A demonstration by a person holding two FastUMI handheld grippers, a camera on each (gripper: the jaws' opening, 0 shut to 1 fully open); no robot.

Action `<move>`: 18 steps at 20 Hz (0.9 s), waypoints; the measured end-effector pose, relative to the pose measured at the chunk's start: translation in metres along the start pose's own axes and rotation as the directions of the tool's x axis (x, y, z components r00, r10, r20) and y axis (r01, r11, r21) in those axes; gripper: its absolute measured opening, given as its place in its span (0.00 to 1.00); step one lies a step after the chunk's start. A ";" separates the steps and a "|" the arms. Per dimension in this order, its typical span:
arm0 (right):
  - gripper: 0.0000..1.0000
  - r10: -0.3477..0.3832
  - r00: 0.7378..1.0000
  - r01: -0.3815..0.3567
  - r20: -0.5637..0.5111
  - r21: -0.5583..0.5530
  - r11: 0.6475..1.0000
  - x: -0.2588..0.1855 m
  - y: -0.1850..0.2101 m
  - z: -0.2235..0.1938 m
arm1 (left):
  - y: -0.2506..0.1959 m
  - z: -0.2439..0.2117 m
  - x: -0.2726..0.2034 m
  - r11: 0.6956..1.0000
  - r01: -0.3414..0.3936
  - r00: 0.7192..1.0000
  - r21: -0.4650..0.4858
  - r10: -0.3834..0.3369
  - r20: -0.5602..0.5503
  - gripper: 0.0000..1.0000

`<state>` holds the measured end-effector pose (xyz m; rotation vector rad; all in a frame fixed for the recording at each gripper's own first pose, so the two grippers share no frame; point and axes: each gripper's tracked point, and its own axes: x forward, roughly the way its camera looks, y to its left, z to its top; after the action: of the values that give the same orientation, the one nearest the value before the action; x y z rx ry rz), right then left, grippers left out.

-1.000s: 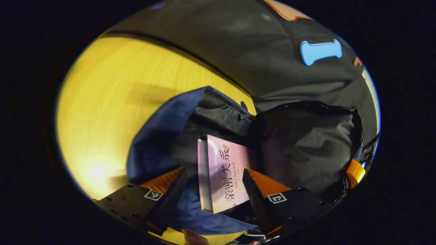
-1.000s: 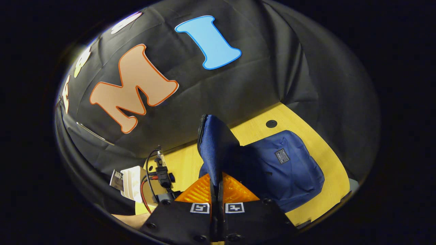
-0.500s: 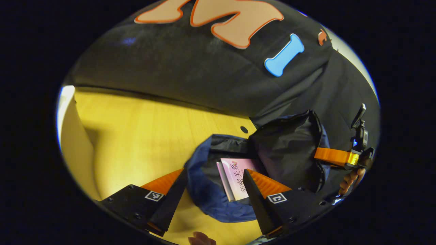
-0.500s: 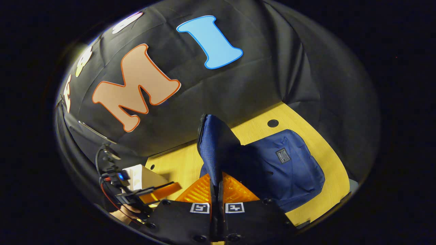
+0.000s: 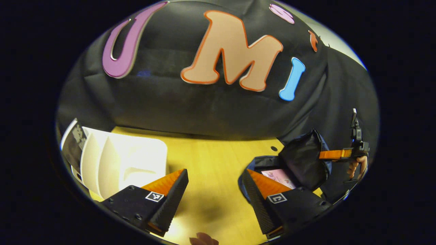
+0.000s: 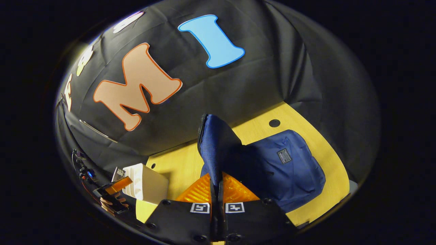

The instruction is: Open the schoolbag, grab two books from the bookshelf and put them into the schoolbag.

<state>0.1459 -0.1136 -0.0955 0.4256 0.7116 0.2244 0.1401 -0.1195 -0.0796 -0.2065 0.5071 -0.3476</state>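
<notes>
Yellow wood is covering the worktop (image 5: 211, 163), and the blue schoolbag (image 6: 282, 170) is lying on it near the black cloth wall. The white bookshelf (image 5: 119, 160) is standing well apart from the bag, with a dark book (image 5: 73, 143) at its far side. A pink book (image 5: 277, 177) is lying inside the open schoolbag. The right tool (image 6: 218, 194) is pressing its fingers together on the raised flap (image 6: 216, 149) of the bag, holding it up. The left tool (image 5: 213, 197) is hanging spread wide over the bare worktop, gripping nothing.
</notes>
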 end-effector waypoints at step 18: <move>0.03 -0.029 1.000 0.029 0.011 0.002 1.000 0.001 0.005 -0.002 | 0.205 0.083 -0.114 0.957 -0.269 0.963 0.113 0.269 0.007 0.93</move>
<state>0.1449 -0.1076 -0.0954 0.4171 0.7068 0.1939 0.1451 0.1214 -0.0153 -0.0245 0.5153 -0.1104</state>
